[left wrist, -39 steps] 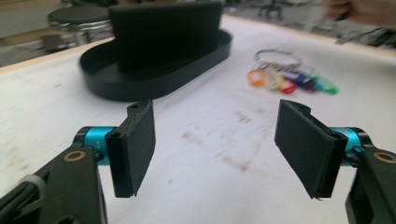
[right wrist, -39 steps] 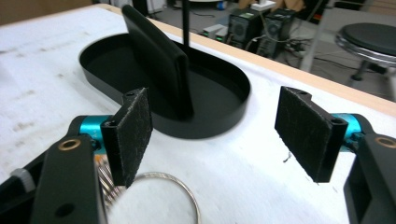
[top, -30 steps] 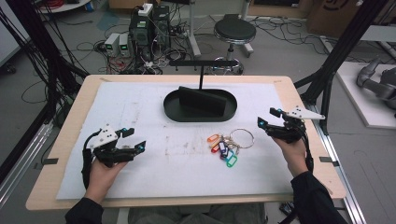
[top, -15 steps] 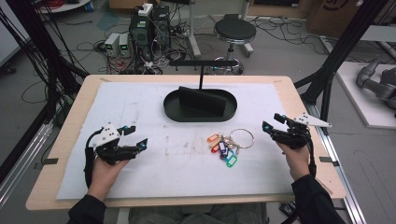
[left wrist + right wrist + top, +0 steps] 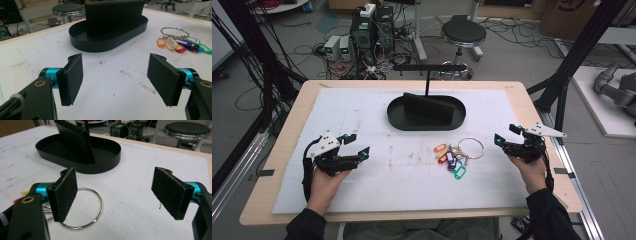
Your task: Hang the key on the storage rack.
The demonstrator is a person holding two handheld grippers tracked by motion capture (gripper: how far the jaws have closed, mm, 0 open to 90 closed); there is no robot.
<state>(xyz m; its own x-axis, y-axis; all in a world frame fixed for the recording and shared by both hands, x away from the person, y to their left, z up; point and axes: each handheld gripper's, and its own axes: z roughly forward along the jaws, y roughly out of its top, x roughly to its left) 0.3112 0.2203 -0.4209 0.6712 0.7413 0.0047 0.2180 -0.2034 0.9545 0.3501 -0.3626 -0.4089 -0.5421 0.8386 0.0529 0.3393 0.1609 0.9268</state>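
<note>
A key ring with several coloured tags [image 5: 454, 156] lies on the white mat, right of centre. My right gripper [image 5: 504, 134] hovers just right of it, open; its jaws have just been opening with nothing between them. In the right gripper view the steel ring [image 5: 101, 206] lies on the mat behind the left pad of that gripper [image 5: 117, 195]. My left gripper [image 5: 358, 143] rests open at the mat's left side, empty [image 5: 120, 80], with the tags [image 5: 180, 44] farther off to the right. A black oval tray [image 5: 427, 127] with an upright block [image 5: 427, 105] sits at the back centre.
The white mat [image 5: 377, 120] covers most of the wooden table [image 5: 532, 115]. A black T-shaped stand [image 5: 428, 75] rises behind the tray. Beyond the table stand a round stool [image 5: 462, 35], computer boxes [image 5: 367, 30] and loose cables on the floor.
The right hand has drifted slightly toward the near edge of the table. The left hand and the keys have not moved.
</note>
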